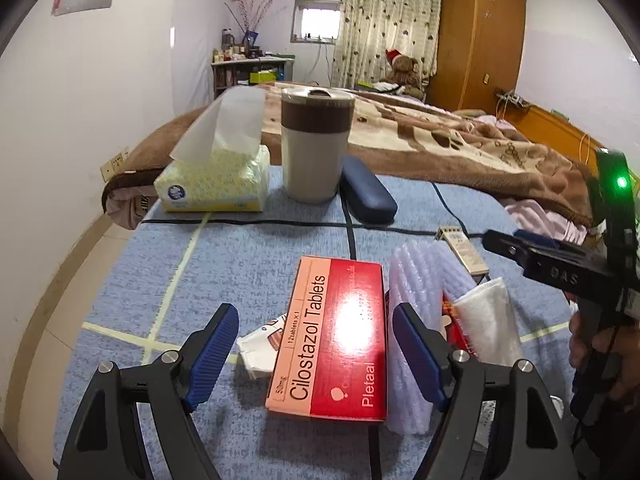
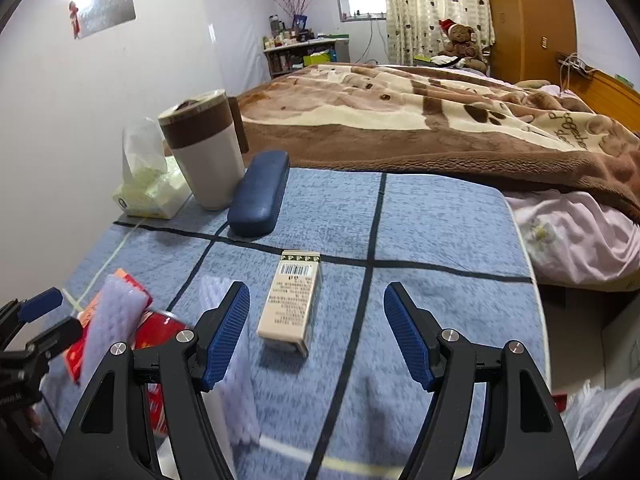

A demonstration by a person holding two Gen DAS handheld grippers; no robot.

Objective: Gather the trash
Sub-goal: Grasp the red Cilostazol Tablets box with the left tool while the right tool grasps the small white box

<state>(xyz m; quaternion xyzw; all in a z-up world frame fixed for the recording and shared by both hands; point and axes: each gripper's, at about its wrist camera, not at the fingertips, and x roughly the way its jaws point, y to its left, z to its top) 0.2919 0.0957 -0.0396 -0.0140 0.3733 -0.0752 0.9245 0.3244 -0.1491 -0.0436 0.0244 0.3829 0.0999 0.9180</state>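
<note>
- Trash scattered over the blue mat-covered desk (image 2: 440,220): red-and-pink cardboard tablet box (image 1: 336,340) lettered "Cilostazol Tablets", lying flat near the desk's near edge, directly ahead of the left claw (image 1: 316,352).
- Just right of that box, touching it: pale lilac ribbed foam sheet (image 1: 416,320), with a crumpled white tissue wad (image 1: 488,320) and a scrap of red wrapper beside it.
- Tucked under the box's left edge: small white printed paper packet (image 1: 260,348).
- Small cream carton with a barcode (image 2: 292,304) lying flat toward the middle of the desk, beside a black tape line, directly ahead of the right claw (image 2: 316,336).
- Left claw spread wide, blue ribbed pads either side of the tablet box, gripping nothing.
- Right claw likewise spread wide and empty, pads clear of the cream carton; held by a hand (image 1: 600,352) seen at the right edge of the left wrist view.
- Along the far edge of the desk: yellow soft-pack tissue packet (image 1: 212,184) at the far left corner, tall white tumbler with a brown band (image 1: 314,144) next to it, dark blue hard spectacle case (image 1: 368,196) touching the tumbler's base on the right.
- Beyond the far edge: bed under a brown-and-cream fleece blanket (image 2: 440,120).
</note>
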